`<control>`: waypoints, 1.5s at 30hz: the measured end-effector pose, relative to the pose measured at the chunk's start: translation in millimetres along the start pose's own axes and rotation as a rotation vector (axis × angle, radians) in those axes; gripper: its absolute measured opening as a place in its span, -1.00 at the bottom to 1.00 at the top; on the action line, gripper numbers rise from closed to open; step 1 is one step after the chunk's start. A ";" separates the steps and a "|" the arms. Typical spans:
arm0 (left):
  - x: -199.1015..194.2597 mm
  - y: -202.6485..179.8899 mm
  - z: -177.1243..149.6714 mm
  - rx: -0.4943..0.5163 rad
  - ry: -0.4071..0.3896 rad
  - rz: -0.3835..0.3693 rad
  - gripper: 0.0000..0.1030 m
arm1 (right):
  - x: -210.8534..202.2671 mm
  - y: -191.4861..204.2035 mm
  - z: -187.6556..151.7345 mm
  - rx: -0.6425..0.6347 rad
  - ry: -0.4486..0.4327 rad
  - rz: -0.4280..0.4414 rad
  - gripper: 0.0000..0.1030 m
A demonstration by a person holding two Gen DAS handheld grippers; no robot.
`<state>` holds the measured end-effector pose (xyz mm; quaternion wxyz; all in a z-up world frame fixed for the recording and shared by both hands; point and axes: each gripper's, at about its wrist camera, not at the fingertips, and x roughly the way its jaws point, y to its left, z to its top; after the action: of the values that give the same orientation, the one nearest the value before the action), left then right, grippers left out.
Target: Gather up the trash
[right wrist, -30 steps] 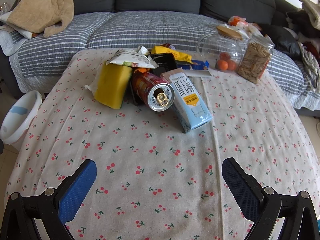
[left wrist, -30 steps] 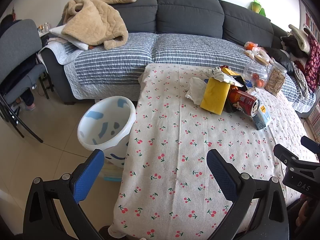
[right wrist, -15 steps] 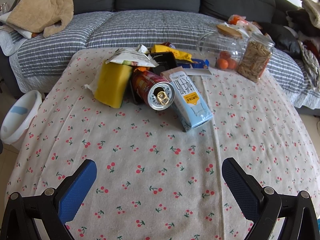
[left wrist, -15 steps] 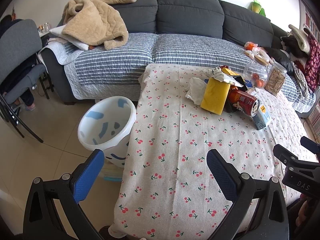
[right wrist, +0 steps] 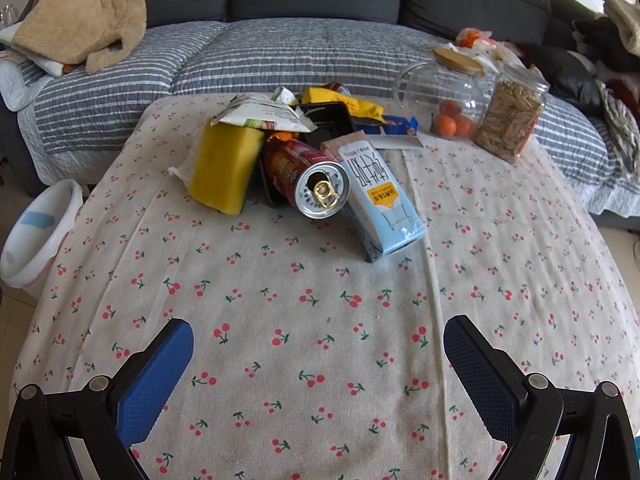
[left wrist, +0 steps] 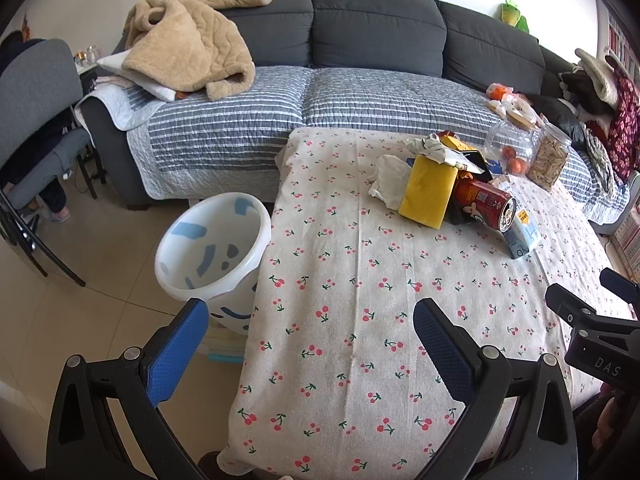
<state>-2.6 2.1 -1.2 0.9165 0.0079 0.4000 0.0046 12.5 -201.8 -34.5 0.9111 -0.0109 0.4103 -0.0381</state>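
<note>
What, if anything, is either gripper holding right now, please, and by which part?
Nothing is held: the left gripper and right gripper are both open and empty above the table.

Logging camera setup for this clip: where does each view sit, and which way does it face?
Left wrist: on the left tongs, over the table's near left corner, facing the sofa; shows white bin on the floor, trash pile, own open blue pads, right tongs' frame at right edge.
Right wrist: on the right tongs, low over the tablecloth, facing the red can and milk carton; own open pads show.
Shared: pile, jars, bin, sofa.
</note>
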 end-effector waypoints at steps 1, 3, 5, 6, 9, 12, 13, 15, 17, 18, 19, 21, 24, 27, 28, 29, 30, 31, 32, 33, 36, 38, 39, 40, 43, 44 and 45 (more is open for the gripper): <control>0.0 0.0 0.0 0.000 0.001 0.000 1.00 | -1.2 0.4 -0.4 -0.002 -0.004 0.002 0.99; -0.2 -0.1 0.0 -0.002 0.002 -0.001 1.00 | -4.2 0.1 -0.5 -0.002 -0.015 -0.001 1.00; -1.4 -0.3 0.1 -0.001 0.006 -0.007 1.00 | -6.5 -0.7 1.3 0.001 -0.021 -0.003 0.99; -2.2 -0.3 0.4 -0.001 0.009 -0.013 1.00 | -7.7 -1.3 2.4 0.004 -0.023 -0.005 0.99; -4.1 -1.4 3.0 0.010 0.009 -0.026 1.00 | -11.7 -3.0 6.3 0.007 -0.028 -0.007 0.99; -1.9 -0.8 9.8 0.026 0.016 -0.030 1.00 | -15.6 -5.4 13.5 0.013 -0.020 0.005 1.00; 0.2 -1.0 13.4 0.031 0.026 -0.047 1.00 | -17.1 -6.4 16.7 0.013 -0.016 0.008 0.99; 6.5 -2.7 22.3 0.049 0.055 -0.099 1.00 | -18.6 -8.4 25.8 0.002 0.002 0.007 0.99; 14.4 -4.2 32.2 0.044 0.082 -0.138 1.00 | -18.6 -11.4 37.5 -0.014 0.018 -0.008 1.00; 18.0 -5.0 37.5 0.035 0.089 -0.158 1.00 | -17.7 -14.6 43.7 -0.014 0.024 -0.003 0.99; 22.2 -6.8 43.7 0.032 0.095 -0.177 1.00 | -15.1 -19.0 50.4 -0.007 0.038 0.008 0.99; 31.4 -13.7 55.8 0.039 0.104 -0.216 1.00 | -6.9 -29.6 63.8 0.016 0.064 0.011 0.99; 55.0 -33.7 71.7 0.100 0.124 -0.243 1.00 | 7.9 -47.8 80.4 0.041 0.080 -0.008 0.99; 87.5 -54.7 79.4 0.167 0.159 -0.256 0.99 | 27.0 -67.3 88.9 0.081 0.099 0.000 0.99; 96.4 -61.0 81.3 0.180 0.155 -0.265 0.99 | 33.4 -74.0 88.9 0.100 0.102 0.020 0.99; 104.6 -66.8 83.2 0.190 0.148 -0.284 0.99 | 41.3 -80.1 87.5 0.119 0.113 0.038 0.99; 113.5 -72.8 85.5 0.196 0.146 -0.304 0.99 | 49.8 -85.8 85.8 0.140 0.135 0.054 0.99; 122.0 -77.7 87.6 0.197 0.148 -0.327 0.99 | 58.9 -90.8 85.5 0.156 0.168 0.074 0.99; 129.8 -82.4 89.0 0.198 0.148 -0.347 0.99 | 67.4 -95.3 85.7 0.167 0.200 0.100 0.99; 138.0 -87.1 91.0 0.200 0.146 -0.356 0.97 | 74.2 -99.5 85.7 0.176 0.221 0.125 0.99; 162.0 -100.4 98.3 0.208 0.142 -0.377 0.90 | 87.3 -113.2 88.2 0.197 0.240 0.115 0.99; 175.5 -106.8 102.7 0.213 0.134 -0.375 0.87 | 93.9 -122.4 89.8 0.209 0.248 0.110 0.99; 181.5 -108.9 104.4 0.215 0.130 -0.371 0.84 | 97.5 -127.7 90.1 0.220 0.254 0.110 0.99; 187.1 -111.1 105.8 0.215 0.127 -0.371 0.82 | 100.8 -132.1 89.7 0.233 0.260 0.112 0.99; 202.3 -111.4 108.4 0.198 0.141 -0.385 0.70 | 110.7 -143.2 86.6 0.274 0.288 0.132 0.99; 205.3 -111.5 108.6 0.189 0.145 -0.403 0.65 | 113.8 -145.8 85.3 0.281 0.299 0.133 0.99; 207.5 -112.1 108.8 0.183 0.148 -0.424 0.58 | 116.6 -147.1 84.8 0.282 0.310 0.130 0.99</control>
<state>218.5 -108.1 -81.5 0.8606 0.0066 0.4575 -0.2235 144.1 -358.5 -57.8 0.8302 0.1494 0.5357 -0.0375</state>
